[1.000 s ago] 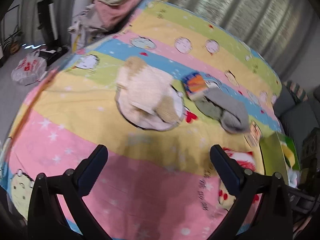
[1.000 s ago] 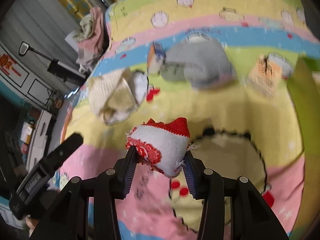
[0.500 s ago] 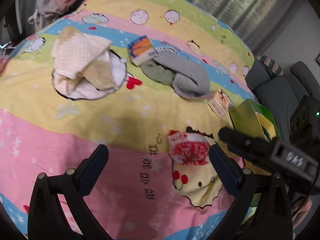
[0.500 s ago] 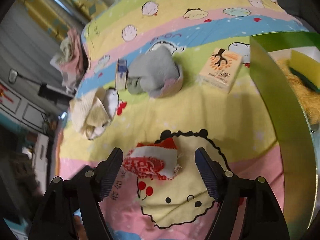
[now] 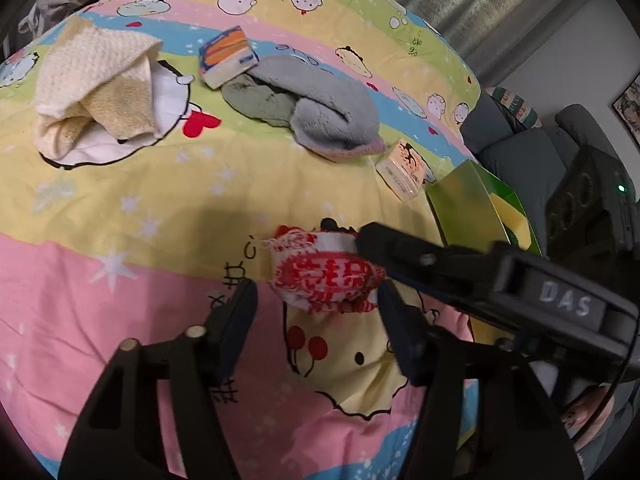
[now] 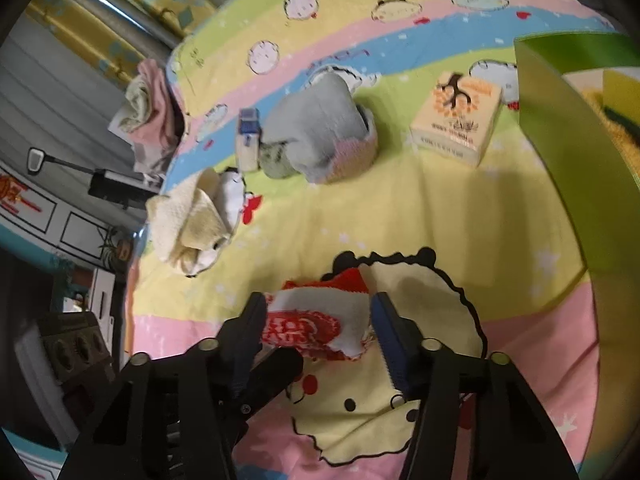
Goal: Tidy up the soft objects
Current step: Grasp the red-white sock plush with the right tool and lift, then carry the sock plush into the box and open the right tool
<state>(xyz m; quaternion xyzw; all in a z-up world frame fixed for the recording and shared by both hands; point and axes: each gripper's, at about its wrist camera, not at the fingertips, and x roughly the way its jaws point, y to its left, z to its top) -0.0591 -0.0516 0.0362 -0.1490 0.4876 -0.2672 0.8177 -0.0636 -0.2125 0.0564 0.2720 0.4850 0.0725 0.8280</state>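
Observation:
A small red and white cloth (image 5: 324, 276) lies on the cartoon-print bed sheet (image 5: 140, 208). It also shows in the right wrist view (image 6: 316, 324). My left gripper (image 5: 318, 320) is open with its fingers on either side of the cloth's near edge. My right gripper (image 6: 318, 332) is open and straddles the same cloth from the other side. A grey towel (image 5: 320, 108) and a cream knitted cloth (image 5: 96, 80) lie further back on the bed.
A green box (image 6: 576, 140) with yellow items inside stands at the bed's right edge. A tissue pack (image 5: 228, 56) lies beside the grey towel, and a small cream box (image 6: 456, 120) nearer the green box. Clothes (image 6: 148, 116) are piled at the far corner.
The right gripper let go of the red and white cloth onto the sheet and stands open around it. The left gripper moved right and forward to the same cloth.

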